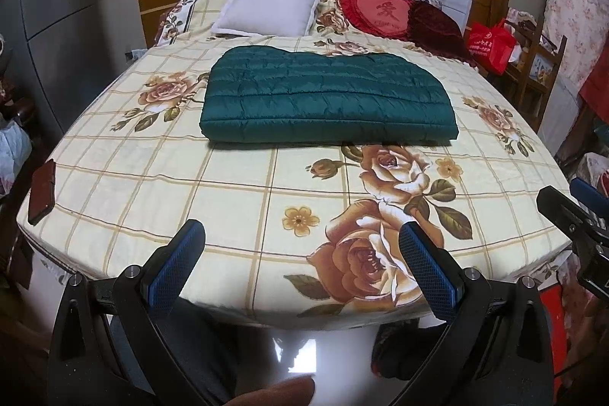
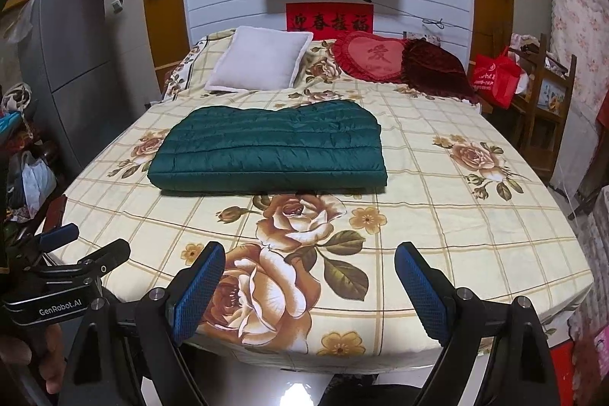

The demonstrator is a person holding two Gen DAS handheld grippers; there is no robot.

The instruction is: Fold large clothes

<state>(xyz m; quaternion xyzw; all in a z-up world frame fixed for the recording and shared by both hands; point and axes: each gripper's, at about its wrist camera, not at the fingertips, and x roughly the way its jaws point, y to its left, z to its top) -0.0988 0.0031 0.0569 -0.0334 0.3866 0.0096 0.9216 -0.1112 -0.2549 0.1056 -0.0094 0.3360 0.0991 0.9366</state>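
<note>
Looks done: green quilted jacket (image 1: 327,94) folded into a flat packet mid-bed, 12 o'clock of both grippers (no loose sleeves visible). Left gripper (image 1: 302,234) & right gripper (image 2: 309,255) both spread apart, empty, hanging at floral bedsheet (image 1: 152,200) foot edge. Nothing left, prob.

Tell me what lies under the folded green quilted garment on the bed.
The green quilted garment rests directly on the floral checked bedsheet, clear of the white pillow behind it. Whatever the garment covers is hidden; only the sheet shows around its edges.

Dim indoor light, floor (image 1: 304,349) glare, heavy fisheye warping, edges perhaps blurred
</note>
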